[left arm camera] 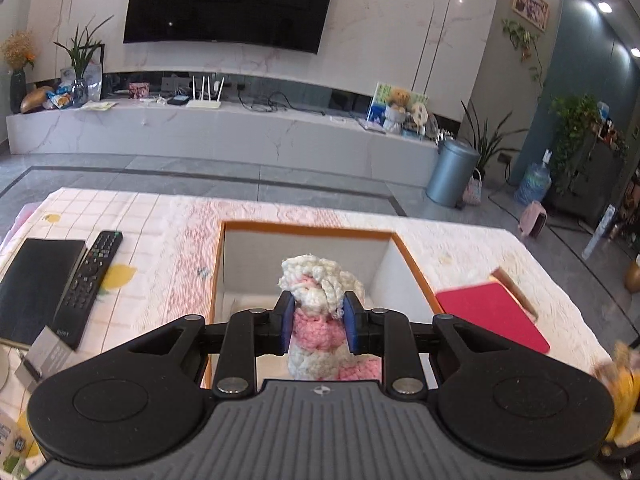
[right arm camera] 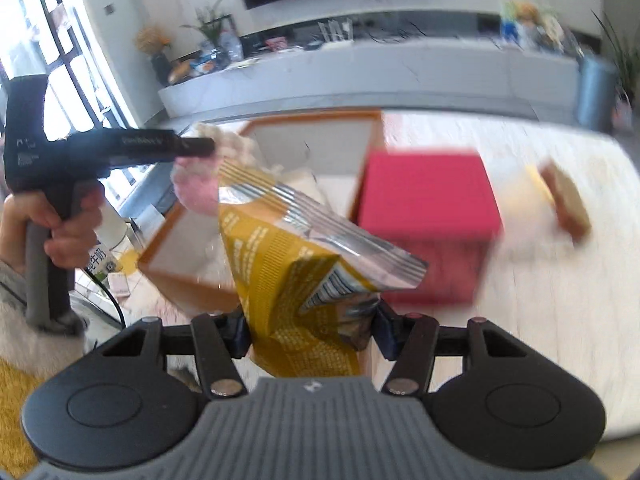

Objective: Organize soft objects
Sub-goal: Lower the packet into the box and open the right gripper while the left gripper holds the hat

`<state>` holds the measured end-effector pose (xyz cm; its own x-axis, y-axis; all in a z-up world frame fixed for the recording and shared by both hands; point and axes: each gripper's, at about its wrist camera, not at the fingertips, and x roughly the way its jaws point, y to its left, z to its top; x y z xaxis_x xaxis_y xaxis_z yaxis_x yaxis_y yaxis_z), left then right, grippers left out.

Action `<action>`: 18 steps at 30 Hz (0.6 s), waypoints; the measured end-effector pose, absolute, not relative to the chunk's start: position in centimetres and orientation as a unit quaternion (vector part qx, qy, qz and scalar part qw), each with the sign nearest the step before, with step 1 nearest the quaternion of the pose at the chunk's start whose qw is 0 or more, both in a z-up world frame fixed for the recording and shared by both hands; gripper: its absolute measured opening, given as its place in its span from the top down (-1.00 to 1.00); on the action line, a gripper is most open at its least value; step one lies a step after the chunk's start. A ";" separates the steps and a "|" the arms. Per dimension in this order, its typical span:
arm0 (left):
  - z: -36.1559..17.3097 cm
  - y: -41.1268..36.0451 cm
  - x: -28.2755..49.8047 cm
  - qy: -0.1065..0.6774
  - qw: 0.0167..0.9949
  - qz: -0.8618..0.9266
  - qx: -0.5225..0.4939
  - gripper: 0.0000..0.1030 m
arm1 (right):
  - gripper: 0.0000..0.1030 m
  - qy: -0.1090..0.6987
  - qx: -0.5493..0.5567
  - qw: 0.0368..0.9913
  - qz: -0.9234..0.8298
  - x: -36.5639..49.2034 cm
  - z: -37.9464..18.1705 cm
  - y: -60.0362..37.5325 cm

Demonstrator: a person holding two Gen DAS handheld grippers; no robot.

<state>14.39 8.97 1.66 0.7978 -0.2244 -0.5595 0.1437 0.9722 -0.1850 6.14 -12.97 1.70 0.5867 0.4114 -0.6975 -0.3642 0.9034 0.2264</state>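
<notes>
My left gripper [left arm camera: 318,326] is shut on a pink and white knitted piece [left arm camera: 316,300], which stands up between the blue pads, over the near side of an open box with an orange rim [left arm camera: 308,229]. In the right wrist view the same left gripper [right arm camera: 202,147] hangs by the box [right arm camera: 312,118], a hand on its handle, with the knitted piece [right arm camera: 196,192] below its tip. My right gripper [right arm camera: 310,330] is shut on a yellow snack bag [right arm camera: 288,264] with a silver crimped top, lifted above the table. That view is blurred.
A red box [right arm camera: 428,208] sits right of the orange-rimmed box, with a brown block [right arm camera: 568,208] beyond it. A TV remote [left arm camera: 90,282] and a black notebook [left arm camera: 34,284] lie at the left on the table's pale cloth [left arm camera: 160,240]. A milk carton [right arm camera: 102,260] stands near the hand.
</notes>
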 end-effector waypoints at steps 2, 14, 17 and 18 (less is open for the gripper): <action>1.4 9.1 14.7 0.296 0.948 -0.089 -0.070 0.44 | -0.11 0.401 0.010 0.887 0.228 8.9 2.4 -11.4; -1.0 11.8 15.6 0.326 0.939 -0.037 -0.101 0.44 | -0.11 0.526 -0.103 0.814 0.221 24.2 -0.5 -1.9; -1.0 12.3 15.5 0.325 0.939 -0.033 -0.107 0.44 | -0.11 0.541 -0.132 0.809 0.189 26.8 -2.3 -0.3; -1.0 12.4 15.5 0.325 0.939 -0.033 -0.108 0.44 | -0.11 0.543 -0.144 0.808 0.180 27.4 -2.9 0.1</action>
<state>15.47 12.35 -1.04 0.7868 -0.1314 -0.6030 -0.0090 0.9745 -0.2241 27.37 0.10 -2.89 0.3466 0.1343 -0.9283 -0.4460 0.8943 -0.0371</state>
